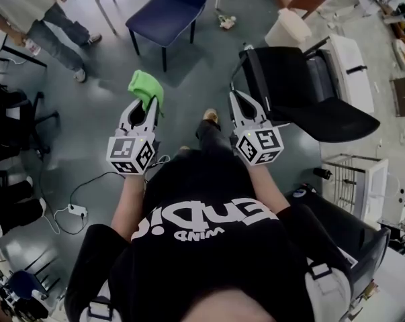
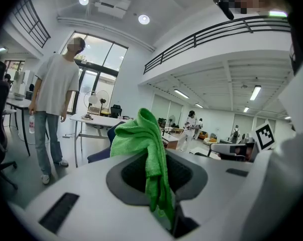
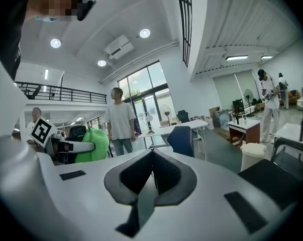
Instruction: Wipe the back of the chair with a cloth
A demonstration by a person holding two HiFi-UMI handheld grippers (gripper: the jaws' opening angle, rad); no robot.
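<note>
Green cloth (image 2: pixel 141 134) pinched in left tool (image 1: pixel 146 106) (right tool (image 3: pixel 152 153) closed, empty).

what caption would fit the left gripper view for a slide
Left gripper shut on a green cloth, with a person standing beside a table in an open office behind.

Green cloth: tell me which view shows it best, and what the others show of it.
Left gripper view: the cloth fills the centre, pinched between the left gripper's jaws and draping over them. The head view shows only a small bunch at that gripper's tip; the right gripper view shows a green lump at left.
</note>
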